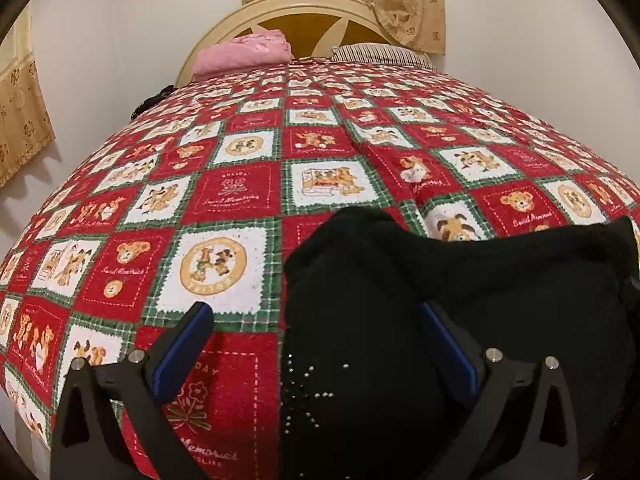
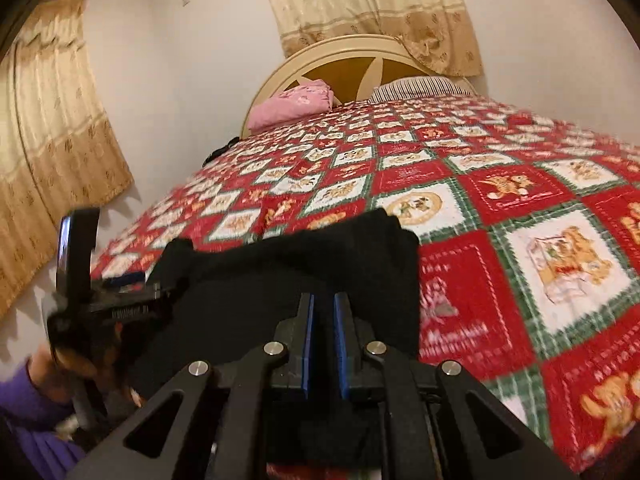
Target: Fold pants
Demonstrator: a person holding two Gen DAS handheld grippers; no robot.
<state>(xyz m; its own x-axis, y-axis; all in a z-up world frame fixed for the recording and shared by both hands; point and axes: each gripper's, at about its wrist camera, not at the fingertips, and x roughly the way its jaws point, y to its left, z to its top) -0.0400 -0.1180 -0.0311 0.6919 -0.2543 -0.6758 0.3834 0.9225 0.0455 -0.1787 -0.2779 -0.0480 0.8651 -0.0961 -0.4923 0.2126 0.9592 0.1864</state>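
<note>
Red patchwork bedspread under black pants
Left gripper jaws wide apart; right gripper clamped on pants

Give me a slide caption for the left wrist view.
Left gripper open wide over the edge of black pants lying on a red teddy-bear quilt.

Left gripper wide, right gripper pinched

The left gripper stands spread to its widest; the right gripper has its blue pads nearly together. A purple-sleeved hand grasps the left one.
</note>
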